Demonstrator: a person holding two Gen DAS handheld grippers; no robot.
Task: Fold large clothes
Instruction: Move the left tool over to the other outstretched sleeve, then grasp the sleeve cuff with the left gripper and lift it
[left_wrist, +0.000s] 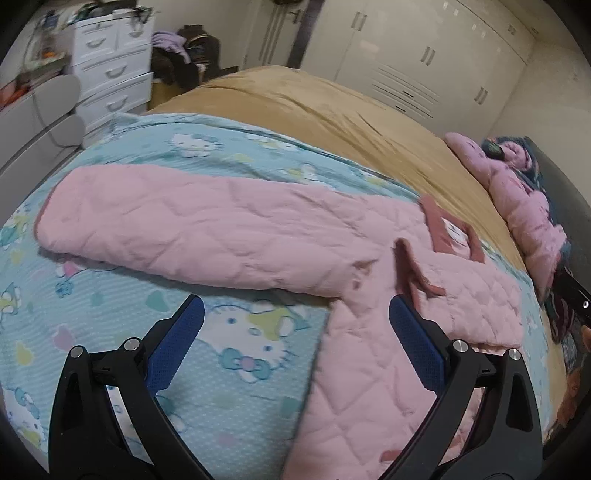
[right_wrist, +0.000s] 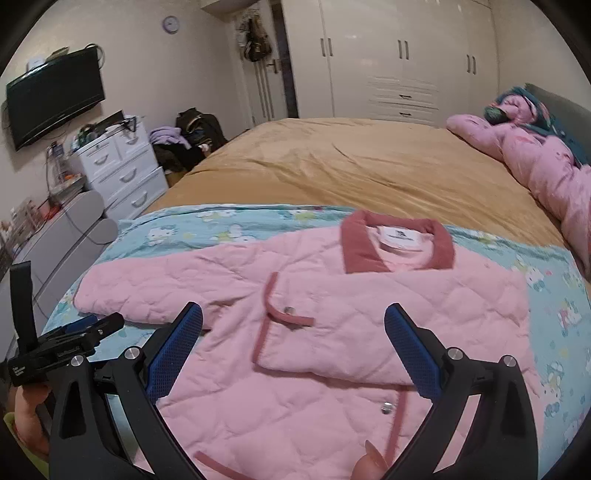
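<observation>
A pink quilted jacket (right_wrist: 332, 332) with a dark pink collar (right_wrist: 397, 243) lies flat on a blue Hello Kitty sheet (right_wrist: 207, 229). Its left sleeve (left_wrist: 207, 229) stretches out to the left; the right side is folded over the body. My left gripper (left_wrist: 295, 325) is open above the sheet and the jacket's side below the sleeve. It also shows in the right wrist view (right_wrist: 85, 325), at the left by the sleeve end. My right gripper (right_wrist: 293, 332) is open and empty above the jacket's front.
The sheet lies on a bed with a tan cover (right_wrist: 351, 162). A pink duvet (right_wrist: 546, 173) is bunched at the headboard on the right. White drawers (right_wrist: 122, 166), grey furniture (right_wrist: 74, 229) and a clothes pile (right_wrist: 188, 140) stand left of the bed.
</observation>
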